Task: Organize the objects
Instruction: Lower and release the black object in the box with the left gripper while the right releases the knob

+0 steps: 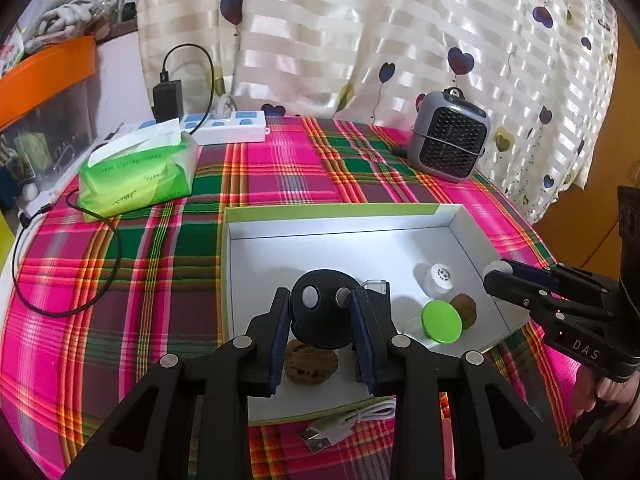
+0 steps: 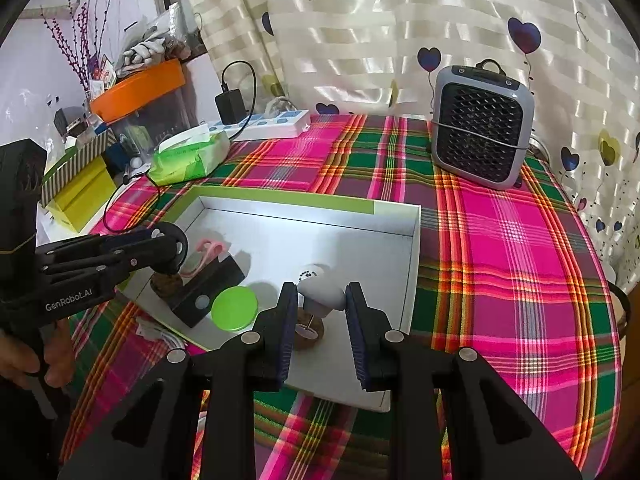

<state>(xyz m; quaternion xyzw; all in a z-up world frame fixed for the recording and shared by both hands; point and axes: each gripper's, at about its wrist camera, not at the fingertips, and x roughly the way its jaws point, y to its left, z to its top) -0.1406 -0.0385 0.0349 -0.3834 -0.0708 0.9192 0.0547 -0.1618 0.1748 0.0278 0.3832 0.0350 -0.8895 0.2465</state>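
A shallow white box with a green rim lies on the plaid table. My left gripper is shut on a black round part with silver studs, held over the box; it shows at the left of the right wrist view. My right gripper is shut on a small white piece above the box's near right corner; it shows in the left wrist view. In the box lie a green lid, a white cap, two walnuts, a black block and a pink item.
A grey mini heater stands at the back right. A green tissue pack, a white power strip with a black charger and a black cable sit at the back left. A white USB cable lies before the box.
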